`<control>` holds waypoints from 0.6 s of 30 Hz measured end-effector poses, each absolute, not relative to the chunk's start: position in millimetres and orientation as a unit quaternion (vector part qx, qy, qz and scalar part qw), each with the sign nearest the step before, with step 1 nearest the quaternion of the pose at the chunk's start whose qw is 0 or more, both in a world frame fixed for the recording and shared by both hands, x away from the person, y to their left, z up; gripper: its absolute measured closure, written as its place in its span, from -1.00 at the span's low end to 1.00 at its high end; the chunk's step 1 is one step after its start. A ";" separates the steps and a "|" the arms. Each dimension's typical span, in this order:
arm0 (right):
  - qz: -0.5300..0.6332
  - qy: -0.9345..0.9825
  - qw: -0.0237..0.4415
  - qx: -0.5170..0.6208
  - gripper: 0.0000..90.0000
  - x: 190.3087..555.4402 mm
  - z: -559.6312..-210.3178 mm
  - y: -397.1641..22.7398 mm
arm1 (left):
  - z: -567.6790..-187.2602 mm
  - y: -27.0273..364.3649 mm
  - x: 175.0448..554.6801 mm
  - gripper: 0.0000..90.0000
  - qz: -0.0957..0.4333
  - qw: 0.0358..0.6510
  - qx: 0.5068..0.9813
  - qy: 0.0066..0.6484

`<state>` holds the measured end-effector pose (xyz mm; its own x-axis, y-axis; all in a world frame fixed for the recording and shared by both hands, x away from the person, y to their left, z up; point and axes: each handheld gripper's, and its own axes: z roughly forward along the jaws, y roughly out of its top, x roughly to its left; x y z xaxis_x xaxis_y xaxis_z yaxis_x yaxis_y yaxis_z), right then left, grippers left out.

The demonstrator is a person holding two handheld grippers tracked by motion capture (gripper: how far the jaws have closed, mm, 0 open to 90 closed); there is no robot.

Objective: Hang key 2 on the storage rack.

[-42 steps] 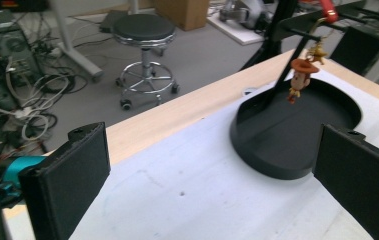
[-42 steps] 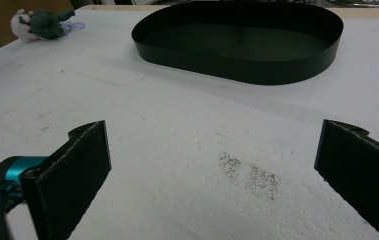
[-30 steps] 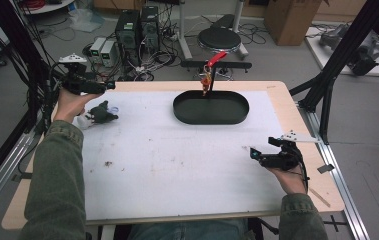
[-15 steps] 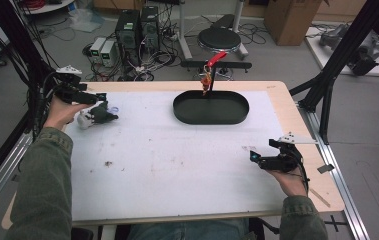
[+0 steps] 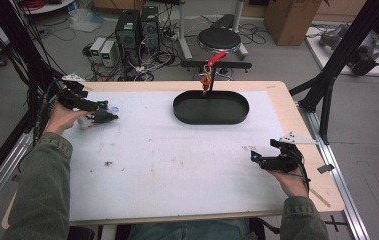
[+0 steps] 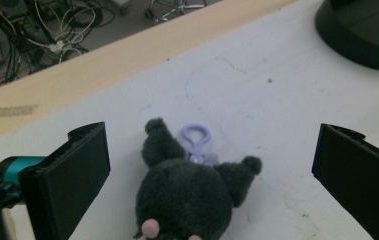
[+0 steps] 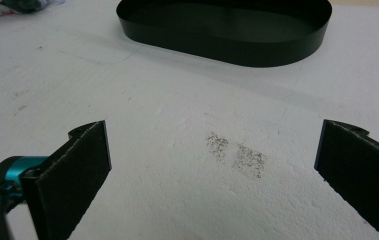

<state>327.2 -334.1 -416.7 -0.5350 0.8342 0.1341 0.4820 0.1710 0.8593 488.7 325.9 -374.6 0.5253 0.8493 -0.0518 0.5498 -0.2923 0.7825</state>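
Closing in on the plush keychain, grasp not yet made.

Lower right: right gripper (image 5: 269, 161) idle, fingers (image 7: 72, 175) wide over bare white tabletop (image 5: 177, 165). Upper left: left gripper (image 5: 94, 114) with fingers (image 6: 74, 175) wide astride dark plush toy (image 6: 187, 197), lilac clip (image 6: 196, 136) ahead. Next, probably: squeeze, lift toward black oval tray (image 5: 211, 107) beyond.
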 end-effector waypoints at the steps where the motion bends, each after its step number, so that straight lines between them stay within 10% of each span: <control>1: 0.465 0.743 0.190 0.442 -0.99 327.1 -417.0 -334.1 | -377.8 327.8 488.9 -0.94 0.192 0.386 0.781 0.451; 18: 0.458 0.750 0.185 0.440 -0.99 327.4 -419.1 -328.7 | -423.4 356.9 479.0 -0.94 0.157 0.341 0.779 0.503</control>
<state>327.4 -328.7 -419.1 -0.5434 0.8301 0.1252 0.4910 0.1933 0.8495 479.0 356.9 -423.4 0.4448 0.8903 -0.0980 0.6760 -0.2619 0.6888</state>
